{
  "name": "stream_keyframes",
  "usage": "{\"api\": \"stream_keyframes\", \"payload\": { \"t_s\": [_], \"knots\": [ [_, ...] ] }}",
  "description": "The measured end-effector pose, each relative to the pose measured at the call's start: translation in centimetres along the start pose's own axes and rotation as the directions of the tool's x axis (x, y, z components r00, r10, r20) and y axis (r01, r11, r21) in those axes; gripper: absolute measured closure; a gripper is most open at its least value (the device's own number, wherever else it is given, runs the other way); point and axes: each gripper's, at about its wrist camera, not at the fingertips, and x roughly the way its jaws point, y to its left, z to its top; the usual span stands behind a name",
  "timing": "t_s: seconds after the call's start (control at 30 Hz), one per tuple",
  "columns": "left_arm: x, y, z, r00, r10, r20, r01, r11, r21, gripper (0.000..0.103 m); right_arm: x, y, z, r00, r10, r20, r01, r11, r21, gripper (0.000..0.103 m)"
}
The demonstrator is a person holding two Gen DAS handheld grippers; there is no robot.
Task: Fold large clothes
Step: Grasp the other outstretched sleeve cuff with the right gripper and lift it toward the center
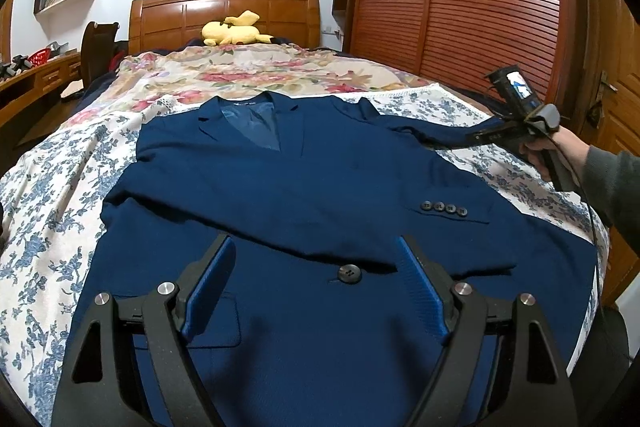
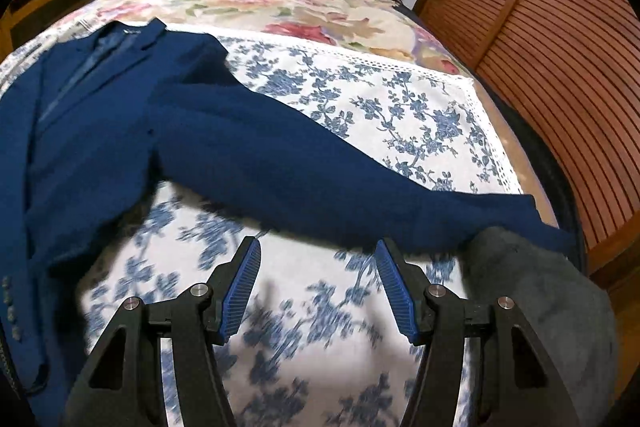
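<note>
Two grippers stand wide and empty: the left gripper (image 1: pixel 316 283) above the navy woven jacket (image 1: pixel 304 195) lying flat on the floral bed (image 1: pixel 48 195), the right gripper (image 2: pixel 318 287) just beside its outstretched sleeve (image 2: pixel 320 183).

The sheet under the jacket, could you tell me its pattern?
White with blue flowers, clearest in the right wrist view.

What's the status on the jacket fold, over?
Left gripper open over jacket, empty. Right gripper open, empty, near the outstretched sleeve. One sleeve already across chest. Nothing in the way.
</note>
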Motion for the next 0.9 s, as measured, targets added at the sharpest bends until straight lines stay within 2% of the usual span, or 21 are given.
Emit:
{"api": "stream_keyframes", "payload": {
  "t_s": [0.2, 0.4, 0.53, 0.57, 0.6, 0.63, 0.67, 0.73, 0.8, 0.9],
  "knots": [
    [0.2, 0.0, 0.0, 1.0, -0.004, -0.006, 0.004, 1.0, -0.001, 0.02, 2.9, -0.5, 1.3, 0.998, -0.025, -0.065, 0.022, 0.998, -0.053, 0.027],
    [0.1, 0.0, 0.0, 1.0, -0.007, -0.009, 0.007, 1.0, 0.001, 0.02, 6.0, -1.0, 2.4, 0.984, -0.099, -0.145, 0.086, 0.992, -0.093, 0.027],
    [0.2, 0.1, 0.0, 1.0, -0.009, -0.013, 0.009, 1.0, -0.002, 0.02, 7.6, -1.1, 2.9, 0.979, -0.134, -0.155, 0.121, 0.988, -0.095, 0.027],
    [0.3, 0.1, 0.0, 1.0, -0.009, -0.015, 0.009, 1.0, -0.003, 0.02, 7.8, -1.0, 3.0, 0.977, -0.141, -0.157, 0.127, 0.987, -0.095, 0.032],
    [0.4, 0.1, 0.0, 1.0, -0.009, -0.016, 0.009, 1.0, -0.003, 0.02, 8.0, -1.0, 3.1, 0.978, -0.138, -0.155, 0.124, 0.988, -0.095, 0.066],
    [0.4, 0.1, 0.0, 1.0, -0.009, -0.017, 0.009, 1.0, -0.005, 0.02, 8.3, -0.8, 3.2, 0.98, -0.12, -0.16, 0.105, 0.989, -0.102, 0.086],
    [0.4, 0.1, 0.0, 1.0, -0.009, -0.018, 0.009, 1.0, -0.005, 0.02, 8.5, -0.4, 3.3, 0.974, -0.156, -0.165, 0.136, 0.983, -0.125, 0.094],
    [0.3, 0.1, 0.0, 1.0, -0.009, -0.018, 0.009, 1.0, -0.008, 0.02, 8.5, 0.3, 3.6, 0.969, -0.198, -0.148, 0.176, 0.973, -0.151, 0.097],
    [0.3, 0.1, 0.0, 1.0, -0.009, -0.016, 0.009, 1.0, -0.008, 0.02, 7.0, 0.6, 4.3, 0.97, -0.232, -0.079, 0.219, 0.966, -0.139, 0.099],
    [0.2, 0.1, -0.1, 1.0, -0.008, -0.014, 0.008, 1.0, -0.006, 0.02, 3.0, 0.6, 5.7, 0.975, -0.215, 0.054, 0.219, 0.973, -0.074, 0.099]
  ]
}}
